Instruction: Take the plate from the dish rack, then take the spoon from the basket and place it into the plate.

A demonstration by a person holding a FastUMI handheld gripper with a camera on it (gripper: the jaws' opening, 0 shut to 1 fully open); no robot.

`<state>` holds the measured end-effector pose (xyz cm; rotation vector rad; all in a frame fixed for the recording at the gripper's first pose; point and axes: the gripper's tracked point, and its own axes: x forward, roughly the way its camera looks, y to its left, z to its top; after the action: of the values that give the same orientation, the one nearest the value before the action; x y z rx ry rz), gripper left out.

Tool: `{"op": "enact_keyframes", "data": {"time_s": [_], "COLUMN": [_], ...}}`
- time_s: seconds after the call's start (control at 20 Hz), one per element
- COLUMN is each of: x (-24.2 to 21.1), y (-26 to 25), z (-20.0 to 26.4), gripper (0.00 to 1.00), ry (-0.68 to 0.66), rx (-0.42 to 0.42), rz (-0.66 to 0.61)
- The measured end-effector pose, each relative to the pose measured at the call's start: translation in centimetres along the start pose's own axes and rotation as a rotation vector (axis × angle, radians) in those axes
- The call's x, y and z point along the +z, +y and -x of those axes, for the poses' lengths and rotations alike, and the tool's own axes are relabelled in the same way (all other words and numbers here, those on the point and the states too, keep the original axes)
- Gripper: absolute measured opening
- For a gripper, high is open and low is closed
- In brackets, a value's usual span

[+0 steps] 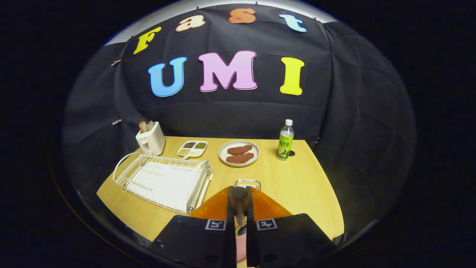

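Note:
My gripper (pixel 240 203) is shut on a spoon (pixel 238 197), whose brown rounded end stands up between the two fingers; a pinkish part of it shows lower down in the gap. Directly under the fingers lies an orange plate (pixel 273 210) on the wooden table, spreading out to both sides of them. The spoon hangs over the plate's middle; I cannot tell whether it touches the plate. Just beyond the plate a small wire basket (pixel 247 182) peeks out. The white wire dish rack (pixel 163 180) stands to the left of the plate with no dishes in it.
At the table's back stand a white toaster (pixel 150 138) with bread, a divided dish of condiments (pixel 192 148), a pale plate with two brown patties (pixel 238 153) and a green drink bottle (pixel 285 140). The table's right edge (pixel 327 186) drops off past the bottle.

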<state>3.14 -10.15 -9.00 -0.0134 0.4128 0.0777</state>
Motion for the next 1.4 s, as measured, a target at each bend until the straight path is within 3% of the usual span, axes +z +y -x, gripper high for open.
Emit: {"op": "enact_keyframes", "data": {"time_s": [0.15, 0.45, 0.8, 1.15, 1.4], "x": [-5.2, -13.5, -13.8, -13.8, -14.2], "y": [0.5, 1.8, 2.9, 3.2, 3.2], "z": [-0.4, -0.9, -0.1, 0.8, -1.8], "gripper": [0.14, 0.15, 0.15, 0.15, 0.15], "ry": [0.101, 0.281, 0.327, 0.383, 0.431], "rx": [-0.064, -0.117, -0.121, -0.12, -0.112], "rz": [-0.019, -0.219, -0.309, -0.26, -0.218]}}
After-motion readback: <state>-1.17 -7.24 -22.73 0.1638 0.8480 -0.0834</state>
